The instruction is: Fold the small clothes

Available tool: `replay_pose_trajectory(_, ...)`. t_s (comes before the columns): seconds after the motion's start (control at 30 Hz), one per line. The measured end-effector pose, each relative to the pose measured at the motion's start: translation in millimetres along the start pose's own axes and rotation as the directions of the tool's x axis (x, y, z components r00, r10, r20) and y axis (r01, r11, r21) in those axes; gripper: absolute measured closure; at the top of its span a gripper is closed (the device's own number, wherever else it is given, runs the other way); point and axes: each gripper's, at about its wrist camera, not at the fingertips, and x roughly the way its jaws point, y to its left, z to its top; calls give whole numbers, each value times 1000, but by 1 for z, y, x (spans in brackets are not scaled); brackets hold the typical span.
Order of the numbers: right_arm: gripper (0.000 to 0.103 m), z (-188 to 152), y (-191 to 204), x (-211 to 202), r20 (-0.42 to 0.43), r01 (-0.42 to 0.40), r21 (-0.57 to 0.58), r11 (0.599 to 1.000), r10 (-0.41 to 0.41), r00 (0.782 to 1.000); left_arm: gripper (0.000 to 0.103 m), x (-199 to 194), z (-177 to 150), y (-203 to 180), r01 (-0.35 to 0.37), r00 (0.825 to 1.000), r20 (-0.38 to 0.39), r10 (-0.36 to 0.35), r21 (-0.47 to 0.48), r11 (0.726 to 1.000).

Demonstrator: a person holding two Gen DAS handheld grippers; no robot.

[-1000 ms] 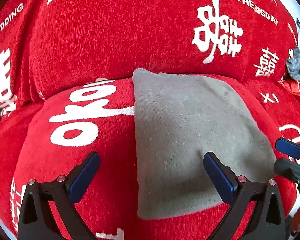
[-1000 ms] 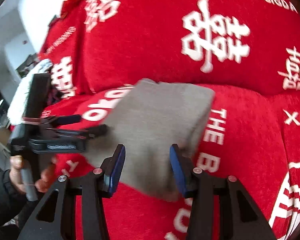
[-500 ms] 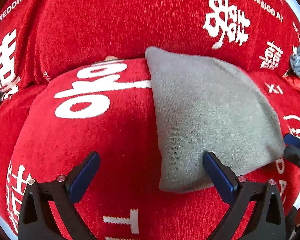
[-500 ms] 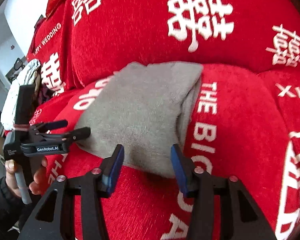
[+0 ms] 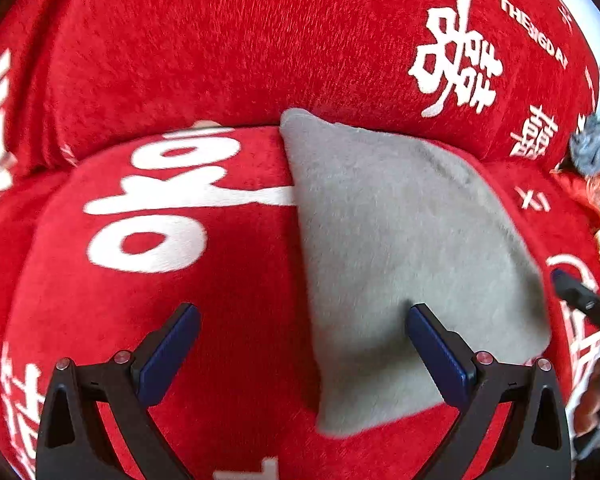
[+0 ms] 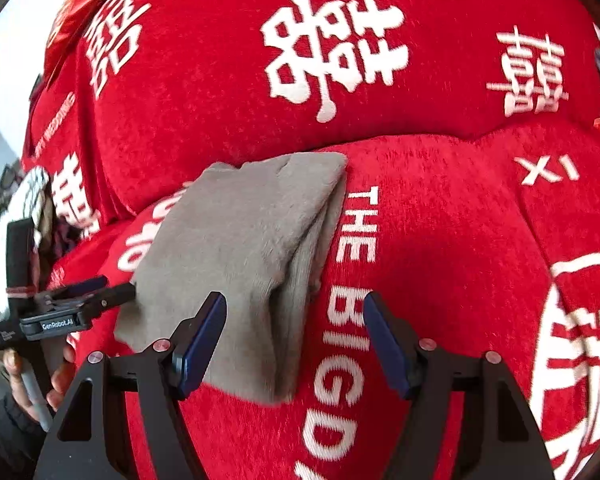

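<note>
A grey folded garment [image 5: 400, 248] lies flat on the red sofa seat cushion [image 5: 220, 320]. My left gripper [image 5: 300, 318] stands wide open just above it, with the cloth's left edge between its fingers and neither pad pressing. In the right wrist view the same garment [image 6: 240, 240] shows its stacked fold along the right side. My right gripper [image 6: 295, 306] is opening over the cloth's near right corner, which lies between the pads without being pressed. The left gripper [image 6: 80, 300] hovers at the cloth's left corner, held by a hand [image 6: 32, 380].
The red backrest [image 6: 340, 60] with white characters rises right behind the garment. A grey-blue knit item [image 5: 596, 144] lies at the far right of the sofa. A white fluffy thing [image 6: 28, 196] sits past the sofa's left end. The right gripper's tip [image 5: 580, 296] shows at the edge.
The right gripper's jaws have spread wider around the garment's near right corner. Both grippers have shifted a little over the cloth, which stays flat on the cushion. The left gripper stays open.
</note>
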Motion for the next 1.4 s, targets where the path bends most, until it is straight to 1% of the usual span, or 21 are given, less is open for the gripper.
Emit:
replay_pose_trajectory(0.13, 29, 17, -13, 21, -15, -38, 93, 995, 40, 999, 0, 18, 22, -5, 78, 996, -50, -79, -34, 996)
replay_pose_trajectory(0.2, 29, 23, -17, 32, -29, -67, 127, 990, 71, 997, 0, 26, 29, -8, 100, 992, -70, -103, -37, 994)
replay_pose_trajectory(0.3, 29, 30, -20, 59, -64, -125, 171, 977, 137, 988, 0, 51, 35, -13, 160, 977, -135, -166, -54, 986)
replay_pose_trajectory(0.33, 29, 32, -19, 69, -82, -125, 175, 977, 141, 987, 0, 57, 37, -15, 178, 971, -149, -185, -63, 982)
replay_pose_trajectory(0.4, 29, 33, -17, 88, -114, -137, 184, 973, 159, 981, 0, 67, 40, -16, 208, 961, -165, -220, -85, 974)
replay_pose_trajectory(0.43, 29, 34, -16, 96, -113, -159, 187, 969, 182, 977, 0, 71, 41, -17, 216, 960, -163, -229, -90, 972)
replay_pose_trajectory(0.47, 30, 35, -13, 99, -92, -166, 178, 970, 184, 979, 1, 72, 42, -19, 221, 960, -156, -232, -84, 972)
replay_pose_trajectory(0.5, 34, 36, -9, 103, -93, -167, 168, 972, 184, 978, 13, 72, 43, -21, 227, 961, -146, -236, -72, 971)
replay_pose_trajectory(0.53, 37, 38, -5, 108, -97, -167, 157, 973, 183, 978, 18, 71, 44, -25, 239, 960, -138, -244, -54, 970)
replay_pose_trajectory(0.57, 41, 39, -1, 111, -101, -164, 142, 976, 179, 979, 20, 70, 45, -27, 233, 963, -131, -237, -48, 971)
replay_pose_trajectory(0.6, 45, 39, 3, 113, -104, -164, 124, 979, 177, 979, 27, 68, 45, -27, 233, 964, -123, -236, -41, 972)
replay_pose_trajectory(0.63, 47, 40, 7, 114, -103, -166, 109, 980, 177, 979, 34, 65, 46, -29, 233, 967, -103, -234, -28, 972)
replay_pose_trajectory(0.73, 52, 40, 13, 114, -94, -163, 88, 983, 171, 981, 44, 59, 46, -26, 234, 969, -73, -235, -22, 972)
replay_pose_trajectory(0.8, 56, 41, 20, 112, -87, -149, 67, 987, 155, 984, 46, 58, 46, -27, 226, 972, -66, -227, -19, 974)
replay_pose_trajectory(0.9, 58, 44, 34, 106, -75, -132, 31, 991, 134, 988, 49, 52, 45, -31, 199, 979, -53, -199, -1, 980)
replay_pose_trajectory(1.03, 59, 46, 49, 98, -70, -134, 5, 991, 135, 988, 50, 42, 41, -32, 164, 986, -42, -163, 25, 986)
replay_pose_trajectory(1.13, 60, 44, 62, 97, -79, -132, -14, 991, 130, 988, 50, 36, 36, -25, 158, 987, -44, -157, 18, 987)
replay_pose_trajectory(1.4, 60, 31, 77, 91, -95, -146, -35, 989, 142, 985, 50, 15, 16, -10, 127, 991, -33, -127, 20, 992)
